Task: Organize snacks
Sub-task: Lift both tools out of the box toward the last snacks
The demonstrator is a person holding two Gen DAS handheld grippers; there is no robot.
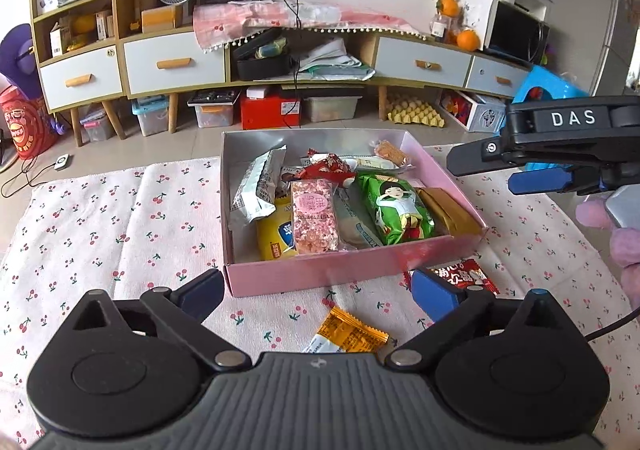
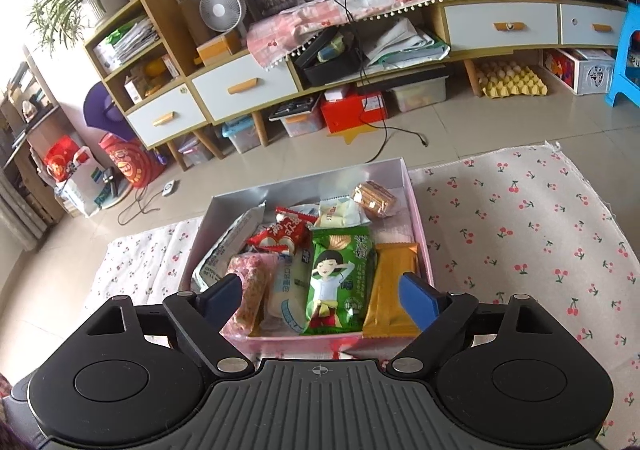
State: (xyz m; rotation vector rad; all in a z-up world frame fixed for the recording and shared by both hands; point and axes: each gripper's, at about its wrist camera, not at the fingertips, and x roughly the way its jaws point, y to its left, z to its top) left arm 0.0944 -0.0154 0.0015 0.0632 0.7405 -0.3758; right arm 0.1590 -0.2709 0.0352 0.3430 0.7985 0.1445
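Observation:
A pink box (image 1: 280, 278) stands on the cherry-print cloth (image 1: 120, 234), filled with several snacks: a green bag (image 1: 396, 209), a pink bar (image 1: 314, 217), a gold packet (image 1: 452, 209). My left gripper (image 1: 318, 290) is open in front of the box's near wall. An orange packet (image 1: 348, 334) lies on the cloth between its fingers, untouched. A red packet (image 1: 468, 276) lies behind the right finger. My right gripper (image 2: 322, 290) is open above the box's near end (image 2: 416, 217), over the green bag (image 2: 340, 282) and beside the gold packet (image 2: 394, 286), holding nothing. In the left wrist view the right gripper (image 1: 492, 173) hovers at the box's right.
The cloth (image 2: 520, 230) spreads over the floor on both sides of the box. A long low cabinet (image 1: 172, 61) runs along the far wall, with bins and an egg tray (image 1: 412, 111) beneath. A blue stool (image 2: 628, 57) stands at the right. A purple plush thing (image 1: 624, 234) lies at the right edge.

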